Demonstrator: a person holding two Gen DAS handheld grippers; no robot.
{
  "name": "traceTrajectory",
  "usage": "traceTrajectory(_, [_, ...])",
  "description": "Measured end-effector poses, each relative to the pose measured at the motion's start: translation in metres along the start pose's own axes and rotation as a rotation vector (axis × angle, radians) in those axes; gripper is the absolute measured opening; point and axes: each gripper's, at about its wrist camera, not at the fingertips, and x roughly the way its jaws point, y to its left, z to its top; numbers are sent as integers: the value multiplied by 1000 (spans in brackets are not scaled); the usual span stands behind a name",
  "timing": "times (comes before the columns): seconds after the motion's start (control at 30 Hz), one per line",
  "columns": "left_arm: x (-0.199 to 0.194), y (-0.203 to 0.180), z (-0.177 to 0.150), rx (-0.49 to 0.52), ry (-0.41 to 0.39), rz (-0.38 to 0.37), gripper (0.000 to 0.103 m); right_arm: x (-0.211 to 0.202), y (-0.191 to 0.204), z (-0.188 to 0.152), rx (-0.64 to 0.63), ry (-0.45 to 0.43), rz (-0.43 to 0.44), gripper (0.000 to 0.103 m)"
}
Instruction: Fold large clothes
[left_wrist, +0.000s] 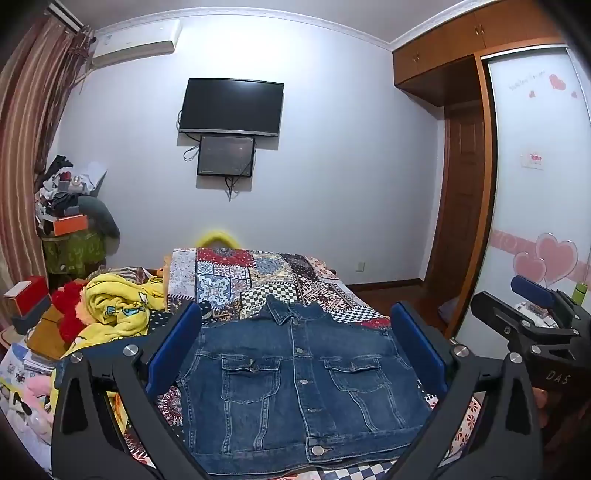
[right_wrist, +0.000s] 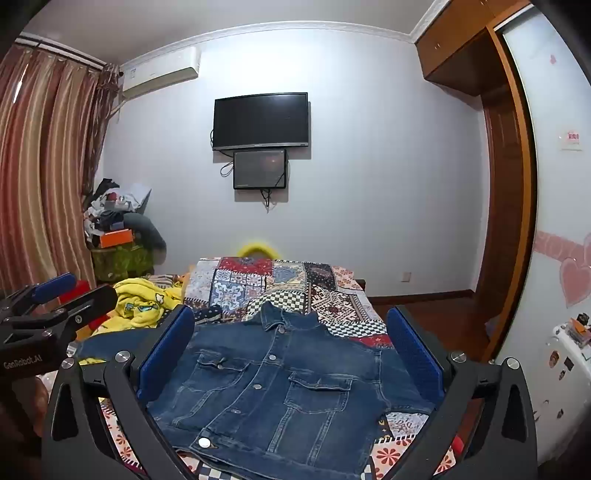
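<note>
A dark blue denim jacket (left_wrist: 295, 384) lies front up on the patchwork bedspread (left_wrist: 251, 280), buttoned, collar pointing away from me, sleeves tucked out of sight. It also shows in the right wrist view (right_wrist: 273, 391). My left gripper (left_wrist: 295, 347) is open and empty, held above the jacket with its blue pads on either side. My right gripper (right_wrist: 291, 350) is open and empty too, above the jacket. Each gripper shows in the other's view, the right one (left_wrist: 535, 314) at the right edge, the left one (right_wrist: 55, 306) at the left edge.
A yellow cartoon blanket (left_wrist: 122, 306) and red plush lie left of the jacket. Boxes and clutter (left_wrist: 66, 206) stack by the curtain. A TV (left_wrist: 231, 105) hangs on the far wall. A wardrobe (left_wrist: 535, 184) with heart stickers stands at the right.
</note>
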Motion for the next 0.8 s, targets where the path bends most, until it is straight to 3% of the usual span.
traceTrajectory(0.2, [-5, 3, 1, -38, -16, -15, 103, 0, -2, -1, 7, 2, -1, 103])
traceTrajectory(0.8, [6, 10, -5, -24, 17, -3, 103, 7, -6, 1, 34, 25, 2, 103])
